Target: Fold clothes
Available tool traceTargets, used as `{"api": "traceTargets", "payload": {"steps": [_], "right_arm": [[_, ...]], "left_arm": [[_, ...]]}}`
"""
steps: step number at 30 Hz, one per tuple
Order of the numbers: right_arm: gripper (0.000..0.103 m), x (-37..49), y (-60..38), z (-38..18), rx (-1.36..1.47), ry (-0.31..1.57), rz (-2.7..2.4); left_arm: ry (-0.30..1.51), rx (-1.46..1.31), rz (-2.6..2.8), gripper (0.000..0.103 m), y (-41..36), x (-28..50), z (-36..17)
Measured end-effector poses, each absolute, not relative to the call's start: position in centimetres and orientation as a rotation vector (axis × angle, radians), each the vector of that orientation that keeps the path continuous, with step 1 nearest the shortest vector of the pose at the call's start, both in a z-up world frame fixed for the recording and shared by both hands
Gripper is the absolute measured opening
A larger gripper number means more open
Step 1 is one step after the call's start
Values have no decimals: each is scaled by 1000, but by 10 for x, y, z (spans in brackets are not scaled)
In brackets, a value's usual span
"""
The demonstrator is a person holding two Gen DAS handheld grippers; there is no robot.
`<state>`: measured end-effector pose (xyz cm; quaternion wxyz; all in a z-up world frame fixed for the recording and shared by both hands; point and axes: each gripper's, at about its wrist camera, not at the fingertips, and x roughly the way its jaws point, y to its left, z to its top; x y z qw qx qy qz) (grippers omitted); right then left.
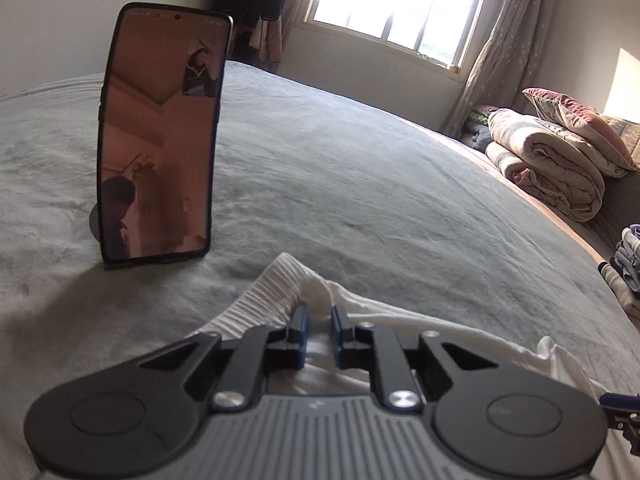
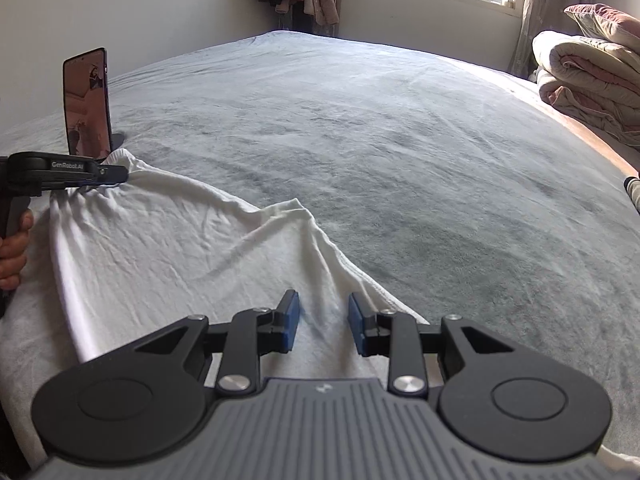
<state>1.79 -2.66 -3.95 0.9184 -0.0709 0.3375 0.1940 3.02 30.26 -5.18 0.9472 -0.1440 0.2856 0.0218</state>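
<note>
The left gripper (image 1: 319, 314) was clamped on the white garment's (image 2: 168, 240) hem while the right gripper's (image 2: 323, 306) fingers stood apart, so closing them seemed next.

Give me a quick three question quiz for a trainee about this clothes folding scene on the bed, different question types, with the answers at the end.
1. True or false: the phone lies flat on the grey bed cover.
2. Which gripper has white garment fabric bunched between its fingers: A) left gripper, B) right gripper?
3. Fill in: a rolled quilt sits beside the bed on the ____ side of both views.

Key
1. False; it stands upright on a stand.
2. A; the right gripper's jaws stand apart over the cloth.
3. Right.
</note>
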Motion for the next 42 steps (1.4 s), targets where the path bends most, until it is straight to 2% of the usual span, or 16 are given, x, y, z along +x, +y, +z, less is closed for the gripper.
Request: {"api": "traceTargets", "payload": {"steps": [4, 5, 6, 7, 8, 9, 12, 19, 22, 25, 29, 34, 42], "right_arm": [[26, 31, -47, -40, -44, 710, 380], [26, 31, -51, -37, -12, 718, 386], [27, 31, -55, -35, 13, 722, 392], [33, 27, -56, -32, 10, 716, 393], [33, 21, -55, -28, -3, 708, 393], [34, 15, -55, -26, -19, 705, 398], [37, -6, -56, -26, -68, 705, 426], [41, -55, -70, -41, -131, 691, 387], [41, -74, -78, -39, -105, 662, 350], [43, -89, -84, -38, -71, 649, 330], [44, -107, -94, -44, -99, 647, 289], [47, -125, -128, -45, -47, 661, 211], [47, -140, -196, -30, 80, 649, -11]], "left_arm": [[603, -249, 50, 4, 298, 32, -48], [602, -227, 43, 9, 293, 29, -45], [599, -207, 34, 19, 289, 26, -43], [589, -190, 16, 27, 286, 21, -40], [576, -176, -7, 40, 282, 16, -37], [567, -157, -32, 42, 279, 11, -34], [564, -91, -93, 47, 269, -2, -33], [621, -18, -47, 48, 270, -11, -43], [593, -31, -96, 49, 265, -21, -34], [565, 12, -198, 55, 249, -30, -29], [644, 101, -255, 55, 231, -32, -40], [653, 146, -226, 63, 228, -36, -46], [662, 107, -205, 64, 206, -23, -26]]}}
